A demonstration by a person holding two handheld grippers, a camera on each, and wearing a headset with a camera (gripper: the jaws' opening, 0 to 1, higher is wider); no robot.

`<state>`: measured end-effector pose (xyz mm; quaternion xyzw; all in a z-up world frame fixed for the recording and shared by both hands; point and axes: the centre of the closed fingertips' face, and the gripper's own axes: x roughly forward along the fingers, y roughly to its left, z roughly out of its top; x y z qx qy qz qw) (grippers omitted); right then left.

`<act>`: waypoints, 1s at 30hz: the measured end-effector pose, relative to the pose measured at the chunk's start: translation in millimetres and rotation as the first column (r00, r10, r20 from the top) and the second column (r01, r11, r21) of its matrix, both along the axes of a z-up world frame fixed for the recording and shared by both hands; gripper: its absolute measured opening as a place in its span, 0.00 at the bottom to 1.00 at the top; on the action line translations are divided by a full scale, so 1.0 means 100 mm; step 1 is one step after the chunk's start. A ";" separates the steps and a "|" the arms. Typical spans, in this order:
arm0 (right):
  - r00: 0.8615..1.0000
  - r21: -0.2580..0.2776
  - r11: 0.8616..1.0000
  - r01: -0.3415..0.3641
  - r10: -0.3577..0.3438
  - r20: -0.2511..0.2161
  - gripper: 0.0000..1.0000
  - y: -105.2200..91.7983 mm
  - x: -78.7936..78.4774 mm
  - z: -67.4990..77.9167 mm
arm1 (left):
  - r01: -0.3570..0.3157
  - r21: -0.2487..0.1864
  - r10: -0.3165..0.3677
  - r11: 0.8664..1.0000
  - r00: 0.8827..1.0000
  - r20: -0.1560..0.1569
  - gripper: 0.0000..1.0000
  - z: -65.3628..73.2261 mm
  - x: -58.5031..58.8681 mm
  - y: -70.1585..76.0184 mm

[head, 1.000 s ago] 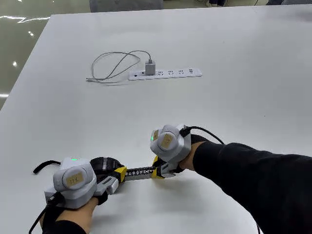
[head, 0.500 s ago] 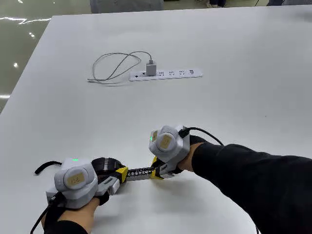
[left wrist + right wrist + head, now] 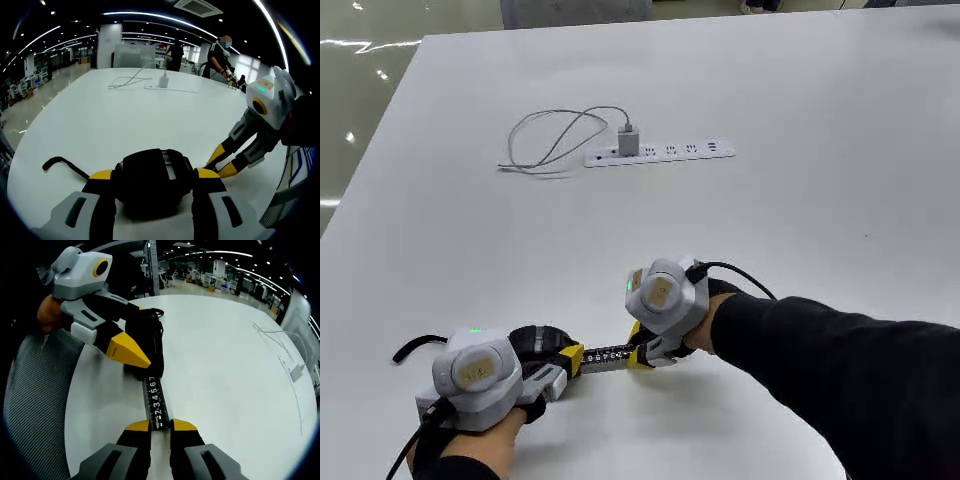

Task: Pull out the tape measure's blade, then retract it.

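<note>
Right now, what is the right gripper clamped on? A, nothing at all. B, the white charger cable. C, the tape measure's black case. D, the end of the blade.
D: in the right gripper view the right gripper pinches the end of the numbered blade, while the left gripper holds the black case.

black numbered blade (image 3: pixel 605 354): exposed stretch shorter than a second ago, fewer numerals showing | right tool (image 3: pixel 632 358): has drawn closer over the white worktop (image 3: pixel 770 200) to the black round tape measure case (image 3: pixel 538 342) | gap between right tool and left tool (image 3: pixel 155 175): narrowed slightly
</note>
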<state>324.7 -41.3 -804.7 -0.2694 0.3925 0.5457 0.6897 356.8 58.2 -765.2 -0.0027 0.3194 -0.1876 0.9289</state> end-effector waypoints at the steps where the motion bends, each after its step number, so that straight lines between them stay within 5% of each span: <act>1: 1.000 -0.001 1.000 0.001 -0.001 0.001 0.10 0.00 0.00 0.00 | 0.000 0.000 0.000 1.000 1.000 0.001 0.56 0.00 0.00 0.00; 30: 1.000 0.084 0.996 0.002 -0.001 -0.003 0.11 0.14 0.02 0.00 | 0.001 -0.002 -0.001 1.000 1.000 -0.002 0.56 0.00 0.00 0.00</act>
